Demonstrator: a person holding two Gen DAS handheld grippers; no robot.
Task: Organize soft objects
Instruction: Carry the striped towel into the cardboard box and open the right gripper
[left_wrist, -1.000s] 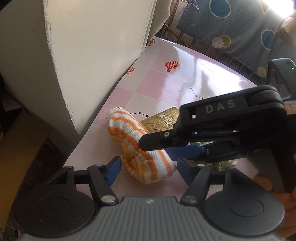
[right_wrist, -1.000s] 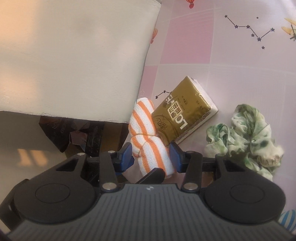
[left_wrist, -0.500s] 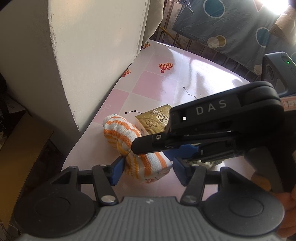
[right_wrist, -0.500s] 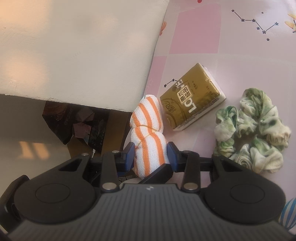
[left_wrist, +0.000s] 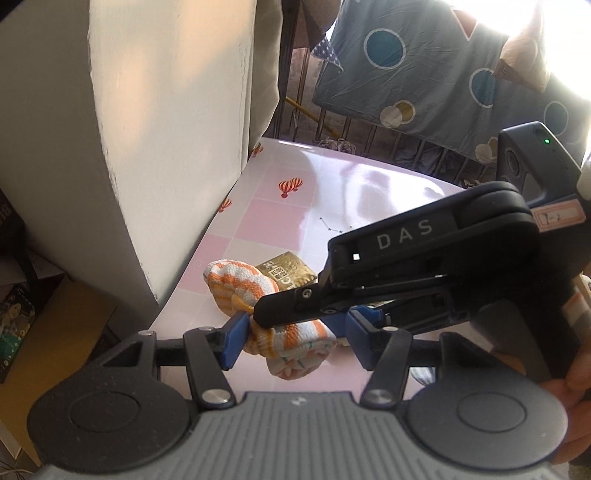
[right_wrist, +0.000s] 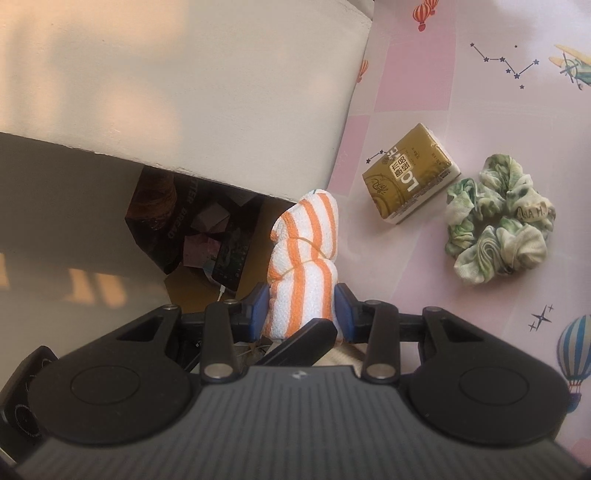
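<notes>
An orange-and-white striped rolled cloth is held above the left edge of the pink table. My right gripper is shut on its near end. In the left wrist view the cloth hangs between the blue pads of my left gripper, which is open around it; the left pad is close to the cloth, touching or not I cannot tell. The right gripper's black body crosses over the cloth from the right. A green-and-white scrunchie lies on the table to the right.
A gold tissue pack lies on the table between cloth and scrunchie. A white wall or pillar stands along the table's left edge. Below the edge are boxes and a dark bag. A patterned blue sheet hangs behind.
The striped cloth has been lifted off the table by the right gripper and drawn back toward the table's left edge, away from the gold pack. Both grippers rose and pulled back.
</notes>
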